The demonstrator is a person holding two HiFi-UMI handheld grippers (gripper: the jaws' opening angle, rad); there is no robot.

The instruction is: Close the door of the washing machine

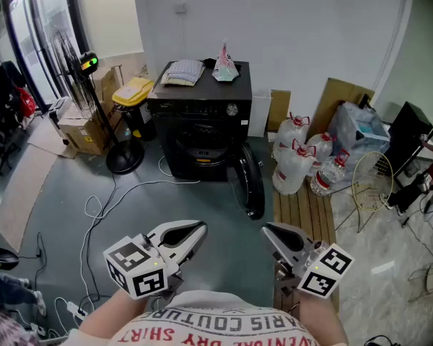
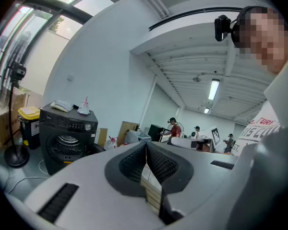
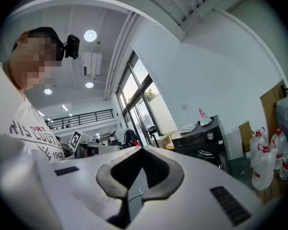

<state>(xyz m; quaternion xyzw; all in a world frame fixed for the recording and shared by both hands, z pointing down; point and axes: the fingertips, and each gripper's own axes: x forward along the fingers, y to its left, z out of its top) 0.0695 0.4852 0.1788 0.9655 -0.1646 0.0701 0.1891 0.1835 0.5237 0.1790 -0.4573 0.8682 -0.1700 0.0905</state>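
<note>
In the head view, the black washing machine (image 1: pixel 202 132) is seen well ahead of both sets of jaws, standing on the grey floor (image 1: pixel 202 265) against the white wall. Its round door (image 1: pixel 249 182) is swung open and stands out from the machine's front, ahead of the right gripper (image 1: pixel 268 229) and slightly to that gripper's left. The left gripper (image 1: pixel 200 228) is held low and near the body, level with the right one, with a gap of bare floor between the two. A folded cloth (image 1: pixel 182 71) and a small pink-and-white bag (image 1: pixel 225 67) are set on top of the machine. Large water bottles (image 1: pixel 296 161) are grouped beyond the right jaws and to their right, beside wooden planks (image 1: pixel 303 207). A standing fan (image 1: pixel 123 157), a yellow-lidded bin (image 1: pixel 133 92) and cardboard boxes (image 1: pixel 83 132) are found ahead and to the left of the left jaws, and a white cable (image 1: pixel 101 207) is trailed over the floor there. In the left gripper view, the jaws are shown closed, their dark pads meeting at the tips with nothing held between them; the machine is seen far beyond the jaws and to their left, its drum opening exposed. In the right gripper view, the jaws are likewise shown brought together at the tips and empty; the machine appears beyond them and to their right, with the bottles farther right.
</note>
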